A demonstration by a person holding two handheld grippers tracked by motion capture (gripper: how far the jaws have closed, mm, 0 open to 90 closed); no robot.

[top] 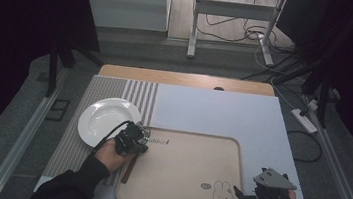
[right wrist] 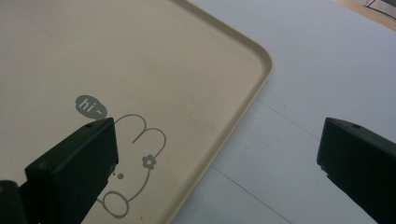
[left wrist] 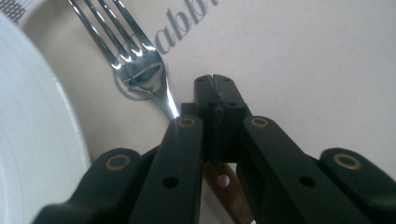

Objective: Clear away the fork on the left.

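Left gripper (left wrist: 215,91): jaws fully closed, clamped on the fork (left wrist: 140,70) at its neck, lower centre of frame; tines run to the upper left over the tray (left wrist: 303,56), just beside the plate (left wrist: 28,140). Right gripper (right wrist: 217,154): jaws wide apart, nothing between them, above the tray's corner. Risk: the narrow neck may pivot in the grip, letting the tines strike the plate rim.

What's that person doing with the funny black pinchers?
A person holds a pincher tool in each hand at a table. The left gripper is shut on a fork with a wooden handle, holding it over the left end of a beige tray, right beside a white plate. The right gripper is open and holds nothing, with its jaws spread over the tray's corner near the bunny drawing.
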